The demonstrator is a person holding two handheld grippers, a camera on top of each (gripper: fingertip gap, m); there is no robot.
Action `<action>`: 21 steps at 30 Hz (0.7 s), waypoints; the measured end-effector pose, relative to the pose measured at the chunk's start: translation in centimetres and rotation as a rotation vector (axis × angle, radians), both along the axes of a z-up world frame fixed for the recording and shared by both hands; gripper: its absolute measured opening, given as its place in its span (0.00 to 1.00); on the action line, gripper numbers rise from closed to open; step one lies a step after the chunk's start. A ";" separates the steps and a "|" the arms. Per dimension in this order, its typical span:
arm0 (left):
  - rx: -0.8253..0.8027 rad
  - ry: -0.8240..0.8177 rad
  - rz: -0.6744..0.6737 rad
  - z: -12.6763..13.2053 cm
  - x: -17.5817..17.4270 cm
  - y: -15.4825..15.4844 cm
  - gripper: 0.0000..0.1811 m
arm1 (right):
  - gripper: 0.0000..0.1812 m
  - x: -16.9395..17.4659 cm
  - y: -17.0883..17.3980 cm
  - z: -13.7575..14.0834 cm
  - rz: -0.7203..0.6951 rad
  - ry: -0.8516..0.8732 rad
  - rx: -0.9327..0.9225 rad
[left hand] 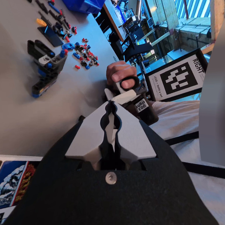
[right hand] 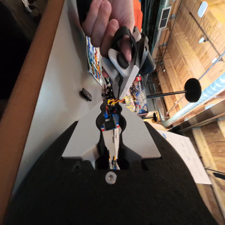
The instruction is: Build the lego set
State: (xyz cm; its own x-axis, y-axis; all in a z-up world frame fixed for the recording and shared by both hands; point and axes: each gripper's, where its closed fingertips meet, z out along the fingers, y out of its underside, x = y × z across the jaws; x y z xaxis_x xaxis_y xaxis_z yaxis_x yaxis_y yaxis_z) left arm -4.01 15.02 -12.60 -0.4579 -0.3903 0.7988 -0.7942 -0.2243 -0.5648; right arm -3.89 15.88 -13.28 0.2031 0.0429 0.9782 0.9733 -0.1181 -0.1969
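In the right wrist view my right gripper (right hand: 112, 102) has its jaws nearly closed on a small flame-printed piece (right hand: 113, 101) at the tips. My left gripper (right hand: 118, 96), held by a hand (right hand: 103, 20), comes in from above, and its shut tips touch that piece. In the left wrist view my left gripper (left hand: 110, 102) is shut, tips together, pointing at the right gripper (left hand: 123, 96). No piece shows between them there. A partly built black, grey and blue lego model (left hand: 46, 68) lies on the table to the left. Loose red, blue and black pieces (left hand: 84, 53) lie beyond it.
A printed booklet (left hand: 12, 182) lies at the near table edge and also shows in the right wrist view (right hand: 94, 60). The set's box (right hand: 137, 97) stands behind the grippers. A marker card in a black frame (left hand: 176, 77) stands to the right. A blue bin (left hand: 85, 4) sits at the far end. The grippers are tip to tip, or close to it.
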 end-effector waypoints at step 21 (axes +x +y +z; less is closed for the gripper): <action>0.075 0.000 0.044 -0.8 -0.9 2.5 0.00 | 0.19 0.2 -0.3 -0.6 0.103 0.772 -0.310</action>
State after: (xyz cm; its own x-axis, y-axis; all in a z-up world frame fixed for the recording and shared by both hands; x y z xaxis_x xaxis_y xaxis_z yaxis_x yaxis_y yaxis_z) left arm -4.89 17.47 -13.37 -0.4390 -0.4691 0.7663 -0.7843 -0.2160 -0.5815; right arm -3.67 15.56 -13.89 0.7913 0.3420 0.5068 0.5872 -0.1942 -0.7858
